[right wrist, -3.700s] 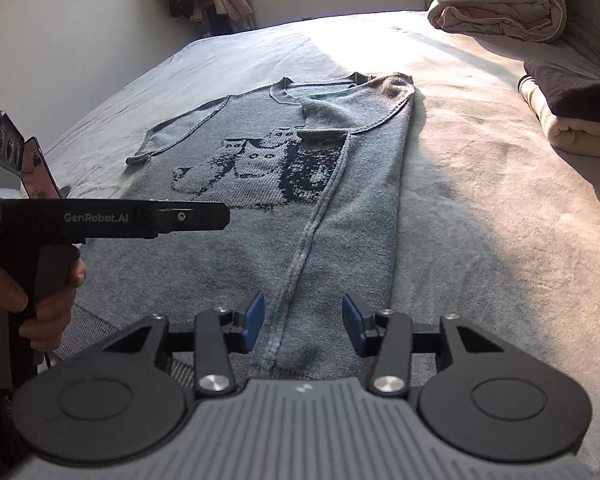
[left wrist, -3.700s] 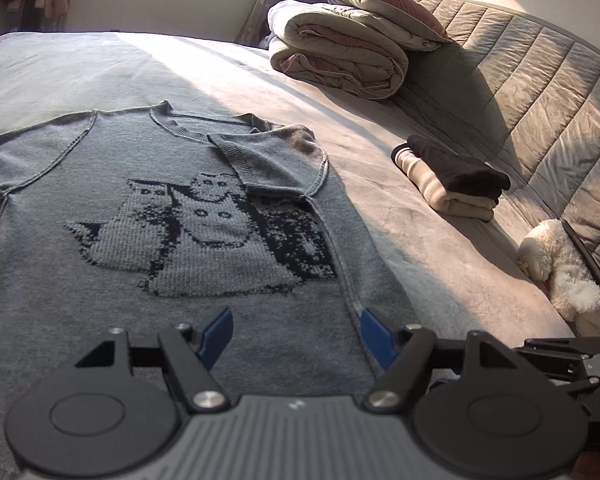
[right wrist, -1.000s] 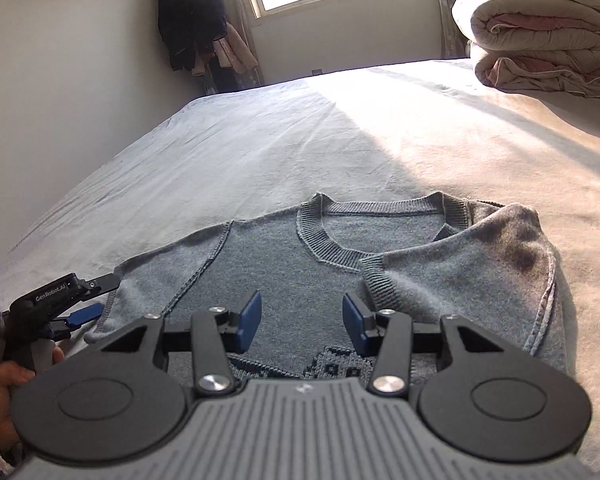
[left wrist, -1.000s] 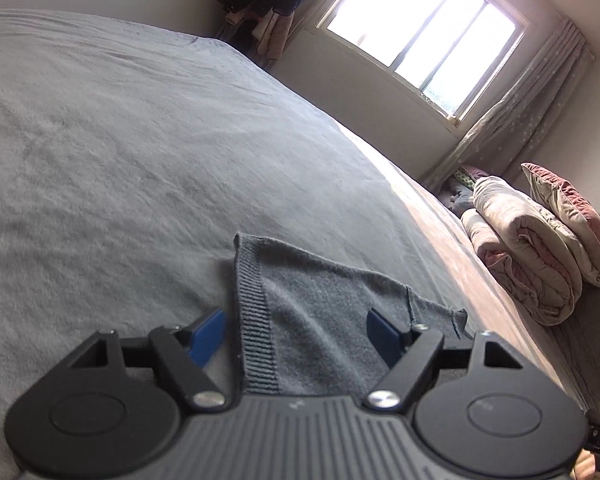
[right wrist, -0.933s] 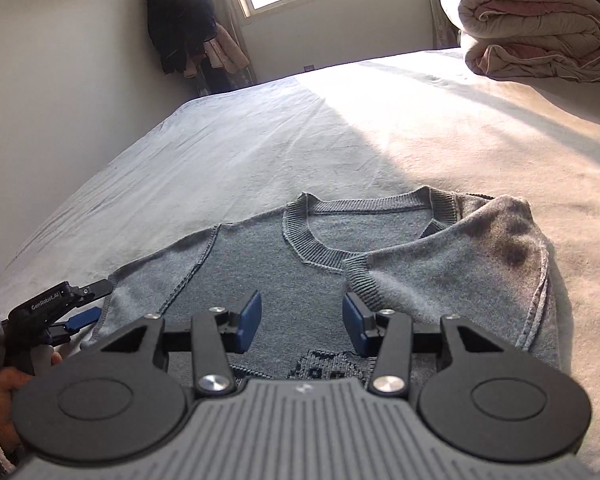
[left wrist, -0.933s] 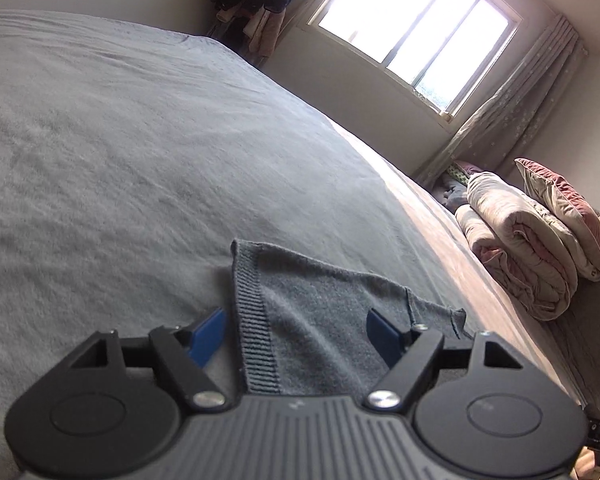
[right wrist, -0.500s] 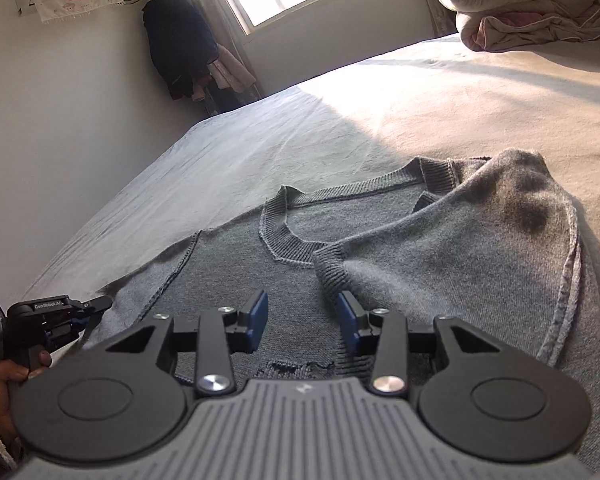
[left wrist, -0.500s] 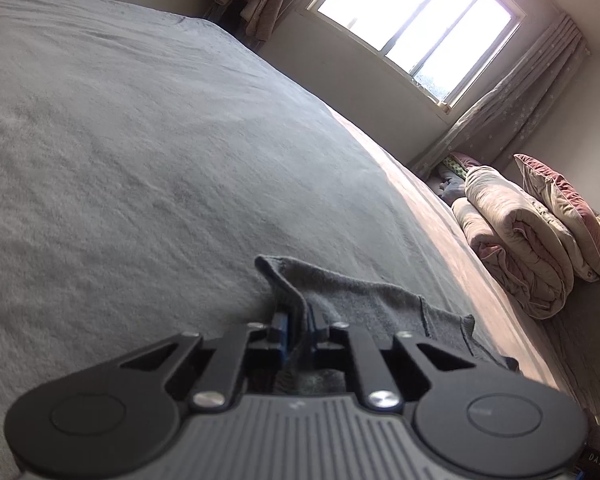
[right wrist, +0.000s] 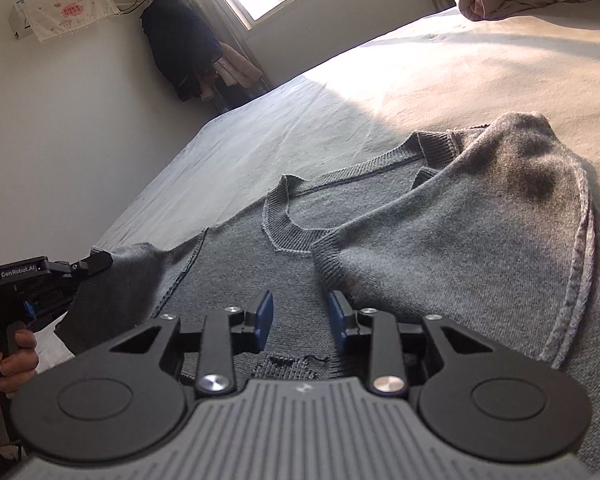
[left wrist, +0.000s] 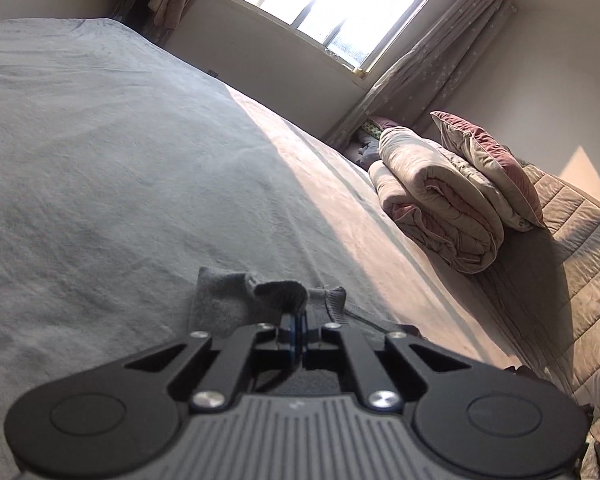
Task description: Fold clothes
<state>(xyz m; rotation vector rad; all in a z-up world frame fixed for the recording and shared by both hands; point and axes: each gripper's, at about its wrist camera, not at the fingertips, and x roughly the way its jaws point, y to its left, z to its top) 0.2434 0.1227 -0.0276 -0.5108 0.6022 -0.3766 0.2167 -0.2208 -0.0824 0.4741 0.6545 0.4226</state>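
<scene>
Now the left tongs [left wrist: 293,330] are pinched tight on the cuff of the sweater's [right wrist: 440,240] left sleeve [left wrist: 236,300], lifting it into a small ridge off the bed [left wrist: 120,168], with a hand [right wrist: 14,354] on their grip. Beside them the right tongs [right wrist: 300,316] hang open and empty just over the sweater's chest, below the collar [right wrist: 296,240] and near the other sleeve, folded across the body. Beyond, a rolled quilt [left wrist: 440,208] sits under the window [left wrist: 328,4].
</scene>
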